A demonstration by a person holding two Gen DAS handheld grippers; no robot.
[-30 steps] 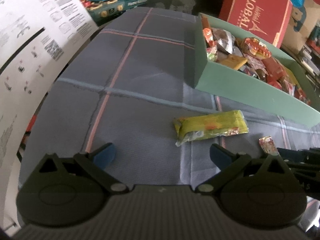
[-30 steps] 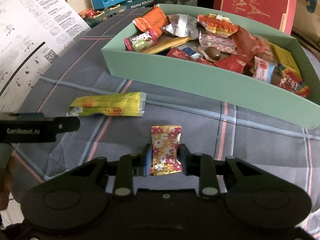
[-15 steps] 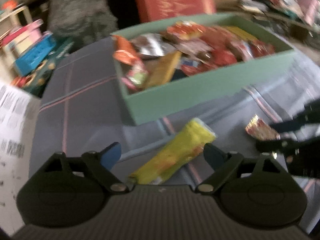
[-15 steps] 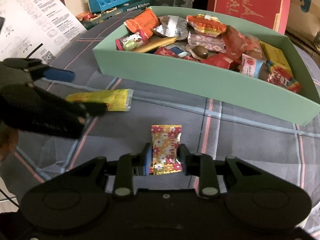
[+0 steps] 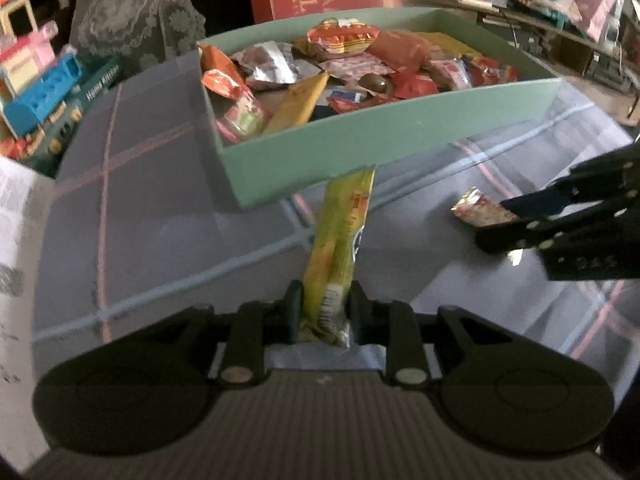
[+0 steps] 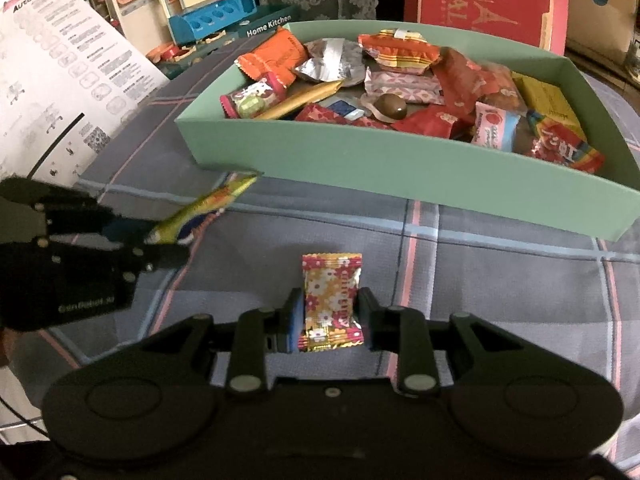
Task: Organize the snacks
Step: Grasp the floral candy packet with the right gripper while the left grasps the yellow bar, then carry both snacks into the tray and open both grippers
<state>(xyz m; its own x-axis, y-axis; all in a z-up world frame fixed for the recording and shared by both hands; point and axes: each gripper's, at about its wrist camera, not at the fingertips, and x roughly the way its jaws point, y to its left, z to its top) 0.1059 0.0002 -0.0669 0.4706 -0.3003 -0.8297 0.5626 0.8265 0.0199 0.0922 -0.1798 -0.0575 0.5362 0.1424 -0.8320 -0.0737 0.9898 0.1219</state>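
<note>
The left claw [image 5: 323, 312] is closing on the near end of a long yellow snack bar [image 5: 340, 240], its jaws already against the wrapper's sides, and the bar juts forward with its far tip close to the near wall of the green box [image 5: 360, 148]. The right claw [image 6: 330, 320] is clamped on a small floral candy packet [image 6: 332, 300], gripped across its lower half just above the plaid cloth [image 6: 500, 280] on the counter. Both snacks look light and crinkly: foil or film wrappers that will probably flex and slip rather than resist, so a hold across the flat width near the sealed end, as both have now, seems the safest. The bar, held at one end, looks likely to droop or swing, and a bite nearer its middle would steady it. The candy packet is short and stiffer for its size, so it should ride well. The box is already heaped with wrapped sweets, fuller on its right side, with some bare floor in the near left corner by a pink-capped cup [image 5: 240, 120]. Its near wall stands between both claws and the pile, so each snack must clear that edge. The cloth between the claws lies open, though the two sit near each other and could crowd at the wall. A printed sheet [image 6: 60, 80] hems in the left side.
</note>
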